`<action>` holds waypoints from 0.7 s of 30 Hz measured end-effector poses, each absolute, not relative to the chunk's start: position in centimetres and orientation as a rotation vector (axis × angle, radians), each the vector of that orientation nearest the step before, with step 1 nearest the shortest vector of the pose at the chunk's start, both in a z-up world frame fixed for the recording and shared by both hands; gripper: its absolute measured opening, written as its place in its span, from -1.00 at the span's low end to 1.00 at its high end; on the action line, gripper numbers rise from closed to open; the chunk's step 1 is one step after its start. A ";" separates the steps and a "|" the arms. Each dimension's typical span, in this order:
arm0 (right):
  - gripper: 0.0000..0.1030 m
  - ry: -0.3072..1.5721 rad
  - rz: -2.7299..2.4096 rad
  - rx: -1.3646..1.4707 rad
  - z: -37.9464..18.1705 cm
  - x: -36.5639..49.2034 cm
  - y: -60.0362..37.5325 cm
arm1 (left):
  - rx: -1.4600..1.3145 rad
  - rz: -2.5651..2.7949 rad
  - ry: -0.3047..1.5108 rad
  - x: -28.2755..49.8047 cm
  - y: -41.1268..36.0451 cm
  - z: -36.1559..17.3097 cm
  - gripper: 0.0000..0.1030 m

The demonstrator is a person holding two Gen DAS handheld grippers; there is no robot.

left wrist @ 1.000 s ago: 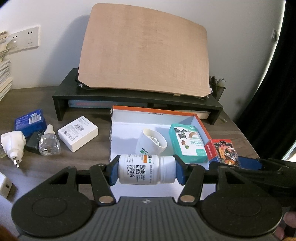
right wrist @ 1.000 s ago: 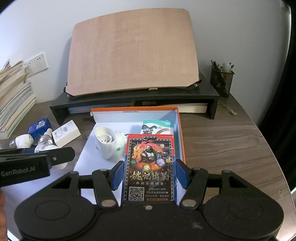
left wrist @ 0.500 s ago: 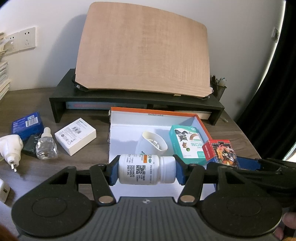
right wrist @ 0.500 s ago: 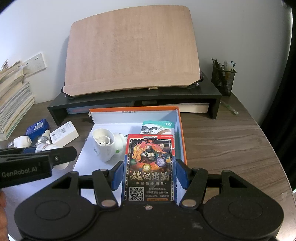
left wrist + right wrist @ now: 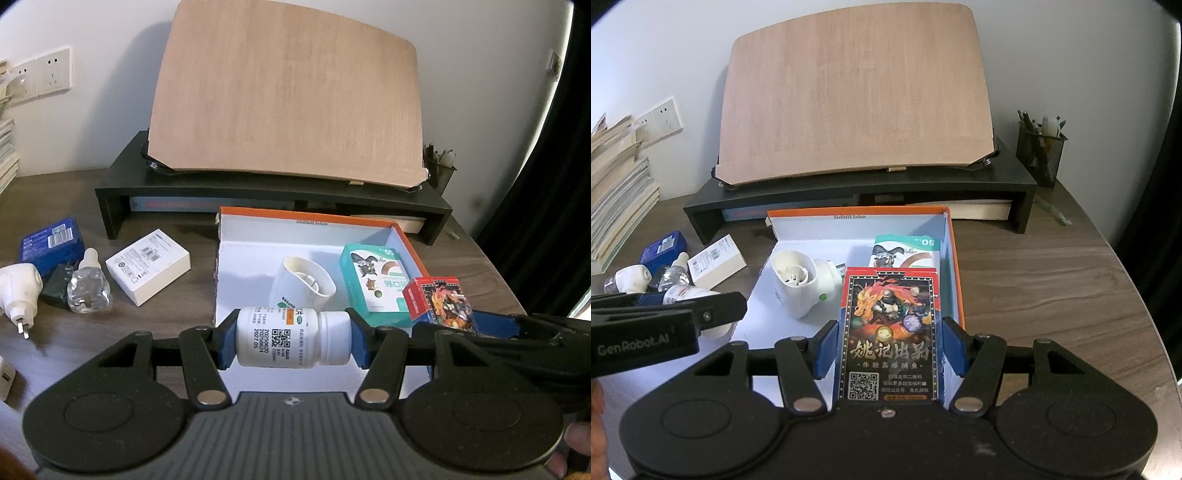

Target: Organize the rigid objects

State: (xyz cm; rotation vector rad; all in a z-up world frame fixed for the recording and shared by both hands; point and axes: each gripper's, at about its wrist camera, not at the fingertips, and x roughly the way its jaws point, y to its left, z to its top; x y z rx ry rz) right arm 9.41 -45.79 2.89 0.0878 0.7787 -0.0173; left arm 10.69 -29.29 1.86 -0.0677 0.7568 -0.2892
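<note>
A white pill bottle (image 5: pixel 291 338) is kept clamped sideways in the left tool (image 5: pixel 292 341) over the near edge of the open box (image 5: pixel 306 220), as a second ago. A card pack (image 5: pixel 889 334) is likewise kept gripped by the right tool (image 5: pixel 888 349) above the box's right side.

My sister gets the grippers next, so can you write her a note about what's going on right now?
Left gripper: shut on the white pill bottle, held sideways over the orange-rimmed box.
Right gripper: shut on the card pack, over the box.
Done: white plug-in device and green carton lie in the box.
Left: both held items; then white box, blue pack, small clear bottle, white plug.
</note>
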 end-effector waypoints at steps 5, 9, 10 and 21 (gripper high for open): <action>0.38 0.788 -0.018 0.087 2.7 9.7 -45.9 | -0.069 -0.290 0.759 10.8 -29.3 1.8 0.13; 0.38 0.796 -0.019 0.083 2.5 9.9 -45.8 | -0.066 -0.291 0.762 11.2 -29.4 1.5 0.13; 0.38 0.799 -0.019 0.083 2.4 9.9 -45.8 | -0.067 -0.292 0.764 11.2 -29.4 1.5 0.13; 0.38 0.819 -0.015 0.079 1.6 10.3 -45.4 | -0.070 -0.296 0.776 11.5 -29.3 0.9 0.13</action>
